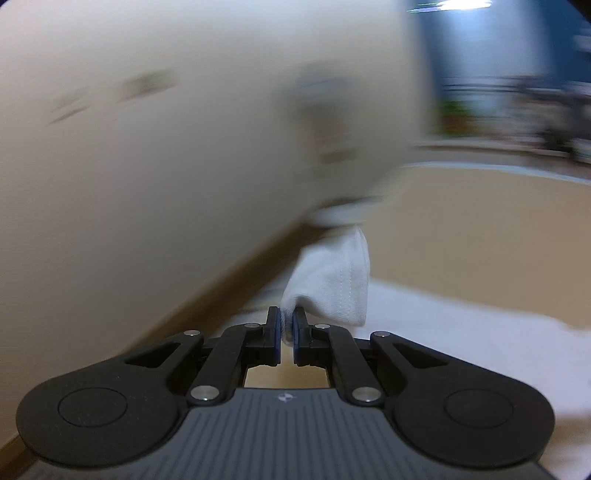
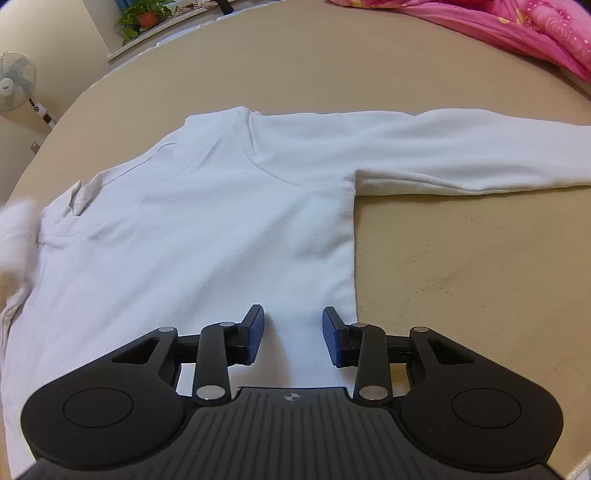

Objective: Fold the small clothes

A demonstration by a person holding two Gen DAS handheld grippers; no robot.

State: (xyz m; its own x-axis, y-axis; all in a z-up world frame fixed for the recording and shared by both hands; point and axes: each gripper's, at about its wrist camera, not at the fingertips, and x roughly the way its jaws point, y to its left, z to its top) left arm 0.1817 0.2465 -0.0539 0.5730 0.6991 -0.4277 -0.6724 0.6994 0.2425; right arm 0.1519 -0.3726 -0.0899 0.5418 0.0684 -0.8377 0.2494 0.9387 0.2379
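A: Start at the tongs. What has the left gripper (image 1: pixel 287 328) got?

B: Its blue pads (image 1: pixel 277 332) are pinched nearly together on a bunch of white cloth, the stitched sleeve cuff (image 1: pixel 338 284), which stands up from the pinch toward 1 o'clock. Everything past it in the left wrist view is smeared by blur.

A: And the right gripper (image 2: pixel 293 334)?

B: Spread wide, holding nothing. Its two blue pads (image 2: pixel 257 332) stand over the lower hem area of the white shirt (image 2: pixel 207 221); whether they touch the cloth I cannot tell.

A: Where does the shirt lie?

B: In the right wrist view it lies flat on the tan bed sheet (image 2: pixel 461 266), body running from the gripper up toward 11 o'clock. One long sleeve (image 2: pixel 461 151) stretches flat out to 2 o'clock and runs off the frame's edge. The shirt's straight side seam runs up at 12 to 1 o'clock from the right pad.

A: The other side?

B: At 9 o'clock the cloth is rumpled, and a blurred white lump (image 2: pixel 16 236) sits at the frame's edge there.

A: Farther out?

B: A pink quilt (image 2: pixel 517 26) at 1 o'clock, a potted plant (image 2: pixel 142 16) on a sill at 11, and a white standing fan (image 2: pixel 16 81) at 10, off the bed. In the left view, a pale blurred wall (image 1: pixel 166 129) fills 10 to 12 o'clock.
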